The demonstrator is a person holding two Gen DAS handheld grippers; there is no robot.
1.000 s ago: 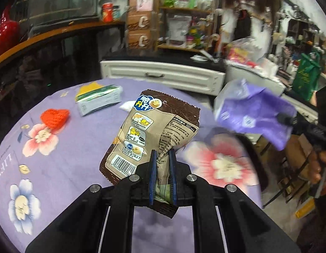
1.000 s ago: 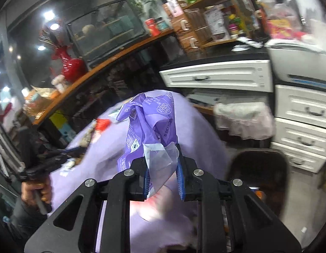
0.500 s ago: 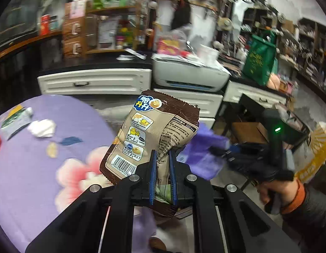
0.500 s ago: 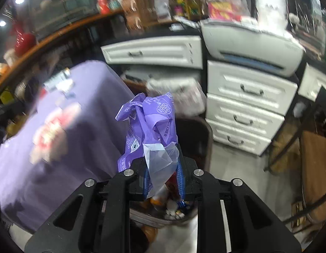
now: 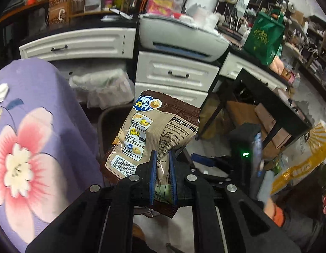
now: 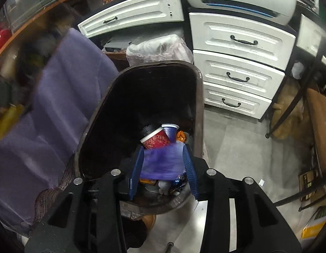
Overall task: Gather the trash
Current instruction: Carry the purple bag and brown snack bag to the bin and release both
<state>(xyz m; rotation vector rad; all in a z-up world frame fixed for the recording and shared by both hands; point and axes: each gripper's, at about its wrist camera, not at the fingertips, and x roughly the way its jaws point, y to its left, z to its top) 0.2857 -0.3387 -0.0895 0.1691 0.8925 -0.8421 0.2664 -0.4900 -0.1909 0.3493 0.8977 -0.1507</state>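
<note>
Pinching the brown snack bag (image 5: 156, 135) by its bottom edge, my left gripper (image 5: 161, 172) carries it upright, long axis running forward off the fingertips. My right gripper (image 6: 164, 164) is opening, its pads clear of the blurred purple wrapper (image 6: 161, 162) between them. Directly ahead of and below both grippers gapes the dark bin (image 6: 196, 97), nearer my right

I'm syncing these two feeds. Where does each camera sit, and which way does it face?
Left wrist: on the left claw, angled down past the brown snack bag it grips; the right claw's black body shows.
Right wrist: on the right claw, looking into the trash bin; claw opening, purple wrapper between.
Shared: white drawers, purple tablecloth.
</note>
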